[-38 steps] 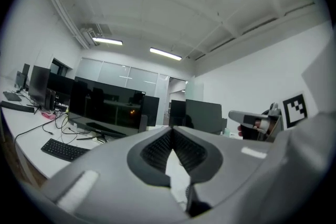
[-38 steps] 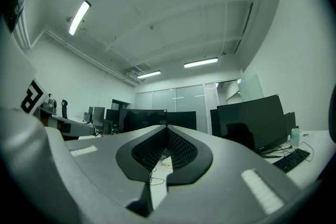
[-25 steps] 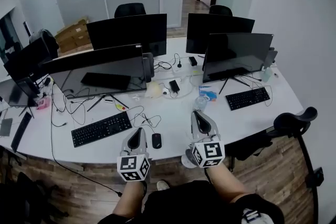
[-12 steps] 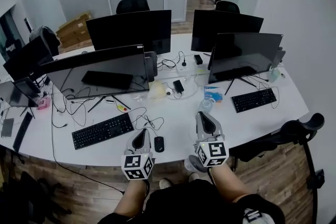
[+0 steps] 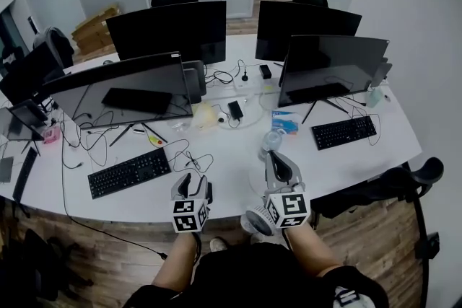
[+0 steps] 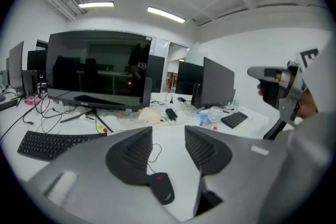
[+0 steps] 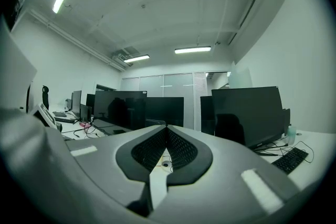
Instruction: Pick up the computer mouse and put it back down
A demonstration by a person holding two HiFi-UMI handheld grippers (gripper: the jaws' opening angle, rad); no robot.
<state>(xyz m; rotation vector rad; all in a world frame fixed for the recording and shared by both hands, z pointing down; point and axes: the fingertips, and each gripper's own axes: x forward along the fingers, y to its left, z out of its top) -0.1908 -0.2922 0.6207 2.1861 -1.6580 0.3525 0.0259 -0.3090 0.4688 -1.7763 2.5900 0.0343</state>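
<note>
White surface [image 5: 231, 155] curves before us in an open office. The nearest thing on it is the computer mouse [image 6: 163, 190], black and lying flat close to the near edge.

Our left gripper [image 6: 167, 139] has come down onto it. A second ago it hung higher, beside the mouse, with its jaws closed. Now it tilts downward and its jaws have just been opening. They stand spread, with the mouse just below the gap and nearer the left pad. We cannot tell whether that pad brushes the mouse, but nothing is gripped and the mouse rests on the surface.

To the right of the mouse, our right gripper [image 7: 167, 139] points level. Its jaws are pressed together on nothing, and it seems to take no part.

We judge the approach to be almost finished, with the grasp next. The left gripper probably needs to sink a little and shift so that the mouse's sides sit squarely between the pads before they close. Lifting the mouse and setting it back both remain.

Left of the mouse and slightly farther off lies a black keyboard [image 5: 130, 173]. Beyond the mouse, loose cables [image 5: 189, 159] trail across the white top, and farther still behind it stand the dark monitors [image 5: 166, 29].
</note>
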